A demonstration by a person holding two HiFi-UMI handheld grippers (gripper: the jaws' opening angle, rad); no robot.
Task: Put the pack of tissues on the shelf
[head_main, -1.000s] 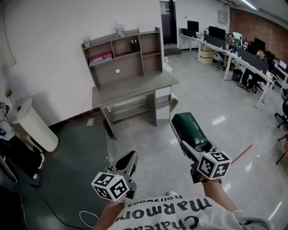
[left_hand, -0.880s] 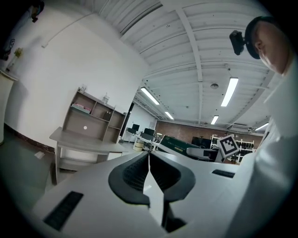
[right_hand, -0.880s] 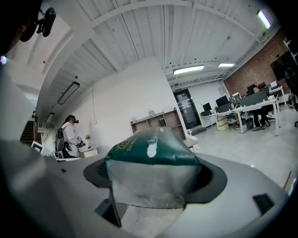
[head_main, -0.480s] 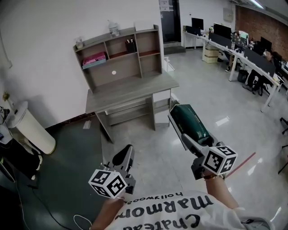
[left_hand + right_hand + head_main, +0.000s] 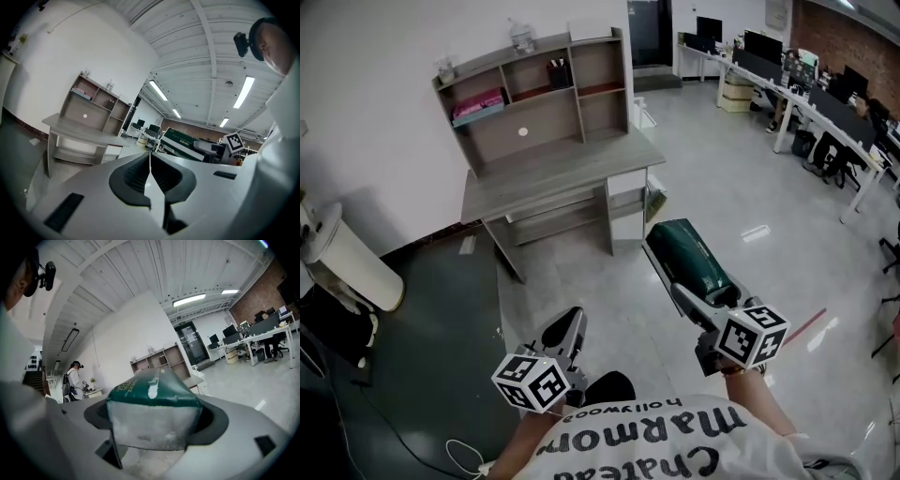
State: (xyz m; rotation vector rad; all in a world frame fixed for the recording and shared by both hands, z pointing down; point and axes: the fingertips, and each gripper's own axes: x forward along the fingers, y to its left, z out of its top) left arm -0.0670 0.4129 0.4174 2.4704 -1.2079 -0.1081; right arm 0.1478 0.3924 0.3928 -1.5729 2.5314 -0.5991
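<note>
Head view. Desk [image 5: 553, 183] against the wall [image 5: 375, 56] at upper centre, with the shelf [image 5: 572, 127] standing on its rear edge. A box [image 5: 478, 103] lies in the shelf's upper left compartment, a holder [image 5: 556, 73] stands in the upper middle one, and a small item [image 5: 522, 37] is on top. Bin [image 5: 347, 262] left of the desk, by the wall. Office tables [image 5: 787, 89] far right. Nearest the viewer, left gripper [image 5: 567, 333] and, to its right, right gripper [image 5: 675, 248] with the pack [image 5: 698, 267] between its jaws, both before the desk and well apart from it
</note>
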